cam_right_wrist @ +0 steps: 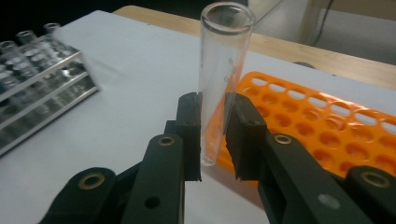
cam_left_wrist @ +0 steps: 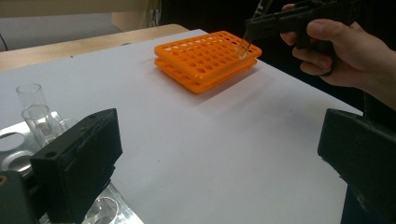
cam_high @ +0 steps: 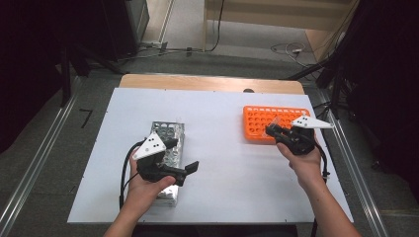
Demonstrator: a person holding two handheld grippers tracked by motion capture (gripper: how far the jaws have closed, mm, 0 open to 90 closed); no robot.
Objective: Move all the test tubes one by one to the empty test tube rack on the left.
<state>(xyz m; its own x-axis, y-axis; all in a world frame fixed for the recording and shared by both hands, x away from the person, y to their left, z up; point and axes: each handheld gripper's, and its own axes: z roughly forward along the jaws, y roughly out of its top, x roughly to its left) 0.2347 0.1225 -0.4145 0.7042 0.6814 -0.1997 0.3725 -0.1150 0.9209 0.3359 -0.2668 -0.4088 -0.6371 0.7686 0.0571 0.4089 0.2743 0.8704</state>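
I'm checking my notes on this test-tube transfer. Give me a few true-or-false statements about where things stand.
1. The right tool is shut on a glass test tube. True.
2. The orange rack already holds several tubes. False: its holes look empty.
3. The left tool grips a tube. False: its jaws stand open with nothing between them.
4. The metal rack sits on the person's left side of the white board. True.
5. The held tube hangs above the orange rack. True.

A white-topped table (cam_high: 222, 163) carries a metal tube rack (cam_high: 168, 136) and an orange rack (cam_high: 262, 121).
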